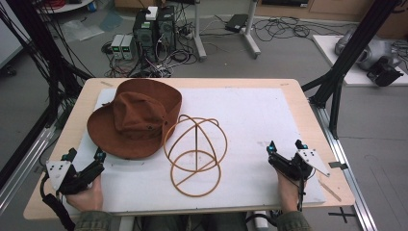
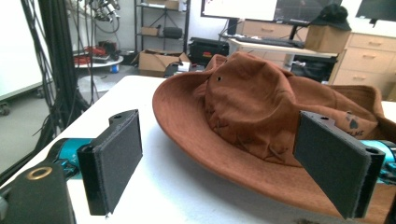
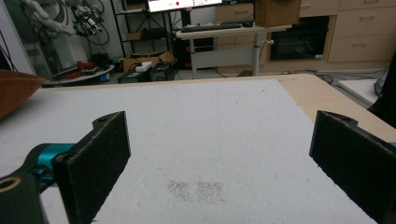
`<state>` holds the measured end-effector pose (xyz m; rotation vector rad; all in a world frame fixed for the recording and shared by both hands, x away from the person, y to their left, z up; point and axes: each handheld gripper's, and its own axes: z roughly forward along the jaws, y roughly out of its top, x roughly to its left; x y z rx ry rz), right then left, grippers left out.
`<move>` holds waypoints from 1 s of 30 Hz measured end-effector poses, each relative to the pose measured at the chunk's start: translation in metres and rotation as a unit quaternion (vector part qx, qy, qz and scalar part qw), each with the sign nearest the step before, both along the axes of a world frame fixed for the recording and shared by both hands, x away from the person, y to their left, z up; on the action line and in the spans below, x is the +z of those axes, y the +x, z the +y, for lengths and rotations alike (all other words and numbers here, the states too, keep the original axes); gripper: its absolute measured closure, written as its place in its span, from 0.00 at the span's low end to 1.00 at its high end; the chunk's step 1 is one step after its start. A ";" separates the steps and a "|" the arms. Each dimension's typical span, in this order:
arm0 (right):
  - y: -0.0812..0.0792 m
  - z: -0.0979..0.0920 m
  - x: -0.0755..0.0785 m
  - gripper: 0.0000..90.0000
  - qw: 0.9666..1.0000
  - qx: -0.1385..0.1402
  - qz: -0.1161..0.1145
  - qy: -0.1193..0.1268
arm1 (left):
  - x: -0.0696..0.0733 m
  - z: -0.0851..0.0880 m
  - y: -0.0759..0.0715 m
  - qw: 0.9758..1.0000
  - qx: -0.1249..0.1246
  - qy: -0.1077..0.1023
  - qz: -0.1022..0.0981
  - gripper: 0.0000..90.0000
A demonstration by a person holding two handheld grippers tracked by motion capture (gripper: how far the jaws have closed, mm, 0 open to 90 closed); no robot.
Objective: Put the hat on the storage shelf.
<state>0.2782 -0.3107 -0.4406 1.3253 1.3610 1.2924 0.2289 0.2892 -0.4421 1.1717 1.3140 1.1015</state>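
Bench (image 1: 308, 120) boards of pale wood carry a white mat (image 1: 260, 120) that covers most of the top, and everything I work with sits on that mat. Largest on it is the brown felt hat (image 1: 134, 118), lying brim down toward ten o'clock from the middle of the mat, its crown dented and its brim curling up at the far side. Just beside it, at its four o'clock, stands the wire hat stand (image 1: 196, 154), a tan frame of hoops with a round base ring; the hat's brim edge reaches right up to the frame's near hoop, and I cannot tell whether they touch. My left hand-held gripper (image 1: 85, 156) rests at the mat's near left corner, about eight o'clock from the hat, with its jaws spread wide and nothing between them; in the left gripper view the hat (image 2: 261, 121) fills the space ahead, its brim running close behind the right jaw, though the pads do not press on it. My right hand-held gripper (image 1: 287, 147) sits well apart at the near right, at three o'clock from the stand, jaws also spread wide and holding nothing, with bare mat (image 3: 210, 140) ahead in the right gripper view.
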 end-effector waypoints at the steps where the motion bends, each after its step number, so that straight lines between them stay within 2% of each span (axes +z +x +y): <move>1: 0.000 0.000 0.000 0.05 1.000 0.001 0.000 -0.002 | 0.001 0.000 0.001 1.000 -0.008 0.000 -0.003 0.17; 11: 0.005 0.000 -0.004 0.05 1.000 0.002 0.006 0.001 | 0.002 -0.001 0.007 1.000 -0.013 0.007 -0.002 0.17; 15: 0.006 -0.002 -0.005 0.05 1.000 0.001 0.007 -0.002 | 0.006 -0.001 0.013 0.999 -0.031 0.024 -0.002 0.16; 16: 0.006 -0.003 -0.004 0.05 1.000 0.000 0.004 -0.002 | 0.011 -0.002 0.017 0.998 -0.048 0.042 -0.001 0.16; 17: 0.006 -0.003 -0.004 0.05 1.000 0.000 0.004 -0.002 | 0.011 -0.002 0.017 0.998 -0.048 0.042 -0.001 0.16; 19: 0.004 -0.005 -0.004 0.05 1.000 -0.004 0.005 0.002 | 0.016 -0.003 0.020 0.996 -0.064 0.057 0.004 0.16; 20: 0.003 -0.008 -0.003 0.05 1.000 -0.005 0.000 0.003 | 0.024 -0.004 0.025 0.994 -0.084 0.071 0.010 0.16; 21: 0.003 -0.008 -0.003 0.05 1.000 -0.005 0.000 0.003 | 0.024 -0.004 0.025 0.994 -0.084 0.071 0.010 0.16; 22: 0.002 -0.010 -0.002 0.05 1.000 -0.006 -0.002 0.007 | 0.028 -0.004 0.028 0.993 -0.095 0.074 0.011 0.16; 24: 0.002 -0.011 -0.002 0.05 1.000 -0.005 -0.004 0.006 | 0.030 -0.003 0.030 0.993 -0.099 0.069 0.011 0.16; 26: 0.003 -0.012 -0.001 0.05 1.000 -0.006 -0.006 0.007 | 0.032 -0.002 0.035 0.992 -0.112 0.050 0.013 0.16; 30: 0.002 -0.014 0.000 0.05 1.000 -0.005 -0.008 0.000 | 0.035 -0.001 0.039 0.992 -0.114 0.047 0.014 0.15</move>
